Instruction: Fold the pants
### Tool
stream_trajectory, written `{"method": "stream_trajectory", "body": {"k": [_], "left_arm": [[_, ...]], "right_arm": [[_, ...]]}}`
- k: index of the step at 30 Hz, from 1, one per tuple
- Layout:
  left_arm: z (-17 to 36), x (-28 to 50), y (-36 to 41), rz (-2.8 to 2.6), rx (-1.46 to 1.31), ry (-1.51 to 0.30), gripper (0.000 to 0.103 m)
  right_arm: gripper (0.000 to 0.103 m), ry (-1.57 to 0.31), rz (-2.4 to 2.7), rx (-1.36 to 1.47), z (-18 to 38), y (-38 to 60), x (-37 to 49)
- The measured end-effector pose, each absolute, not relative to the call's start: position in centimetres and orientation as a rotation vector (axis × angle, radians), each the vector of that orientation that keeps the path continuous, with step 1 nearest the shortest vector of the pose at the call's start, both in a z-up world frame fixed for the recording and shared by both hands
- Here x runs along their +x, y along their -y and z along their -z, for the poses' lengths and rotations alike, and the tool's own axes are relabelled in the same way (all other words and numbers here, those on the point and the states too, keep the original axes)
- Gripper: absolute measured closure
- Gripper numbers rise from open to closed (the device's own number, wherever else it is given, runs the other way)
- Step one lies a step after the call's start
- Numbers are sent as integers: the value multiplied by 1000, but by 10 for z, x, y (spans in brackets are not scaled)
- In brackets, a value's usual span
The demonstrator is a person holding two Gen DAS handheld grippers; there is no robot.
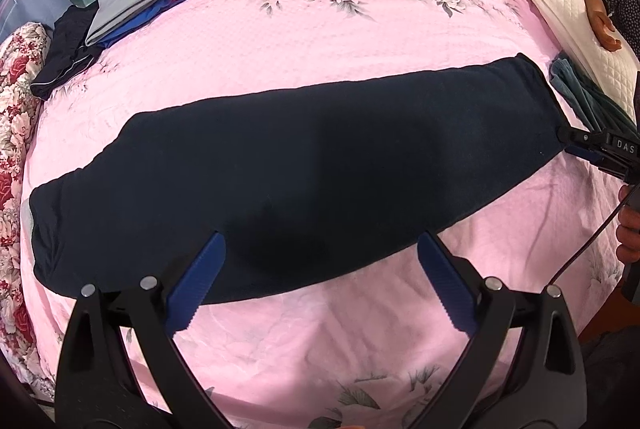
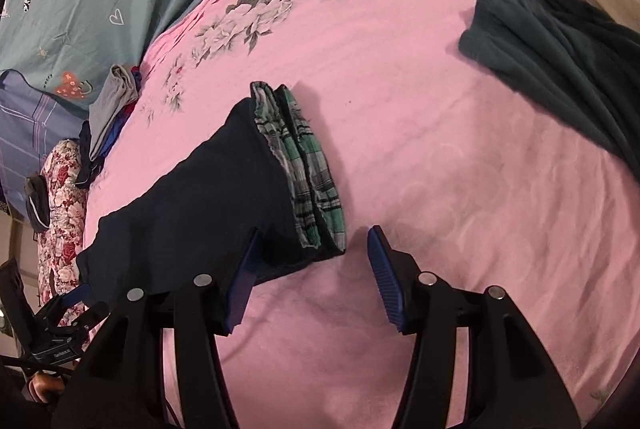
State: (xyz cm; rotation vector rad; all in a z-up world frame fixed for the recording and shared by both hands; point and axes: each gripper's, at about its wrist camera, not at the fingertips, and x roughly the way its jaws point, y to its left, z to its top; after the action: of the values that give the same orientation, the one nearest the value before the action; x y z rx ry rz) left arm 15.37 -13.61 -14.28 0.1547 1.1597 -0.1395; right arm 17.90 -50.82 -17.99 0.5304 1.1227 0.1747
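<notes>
Even, soft indoor light; faint shadows on the pink bed sheet; strong fisheye bending, dark vignetted corners, sharp focus.

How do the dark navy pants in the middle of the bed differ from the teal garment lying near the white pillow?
The dark navy pants lie smooth and stretched long across the pink sheet; the teal garment is bunched into wrinkles. The pants show a plaid lining at one end, while the garment looks plain. The right gripper is at the pants; nothing touches the garment. Both rest on the sheet.

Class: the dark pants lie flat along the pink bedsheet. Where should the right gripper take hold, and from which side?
Probably the near corner of the dark pants at the plaid-lined end, approached low from the near edge: the layers stack there, and the open right gripper already straddles it.
</notes>
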Motion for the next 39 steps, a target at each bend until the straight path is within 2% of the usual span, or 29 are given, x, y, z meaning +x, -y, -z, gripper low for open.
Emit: {"method": "stream_trajectory", "body": {"k": [7,10,11,15,20,23,31,35,39], "left_arm": [[141,154,135,120,150,-1152,5],[142,150,135,109,156,-1154,5],[143,149,134,101,159,-1158,5],[145,139,121,54,136,-1169,5],[149,137,98,13,60,-1183,5],[149,139,85,23,39,-1170,5],[138,139,27,4,-22,-1110,5],[137,128,-27,-69,-101,-1110,5],[141,111,-73,-154,-166,-1122,5]], "right_arm": [[48,-1126,-230,556,183,502,181],[62,-1118,-216,637,188,511,181],[73,-1122,-209,614,189,511,182],[84,-1133,-224,635,191,510,184],[86,-1065,-191,593,171,500,182],[86,-980,-185,483,140,480,183],[87,-739,-310,53,52,338,179],[87,-685,-445,-122,50,242,165],[86,-732,-592,-257,84,161,149]]}}
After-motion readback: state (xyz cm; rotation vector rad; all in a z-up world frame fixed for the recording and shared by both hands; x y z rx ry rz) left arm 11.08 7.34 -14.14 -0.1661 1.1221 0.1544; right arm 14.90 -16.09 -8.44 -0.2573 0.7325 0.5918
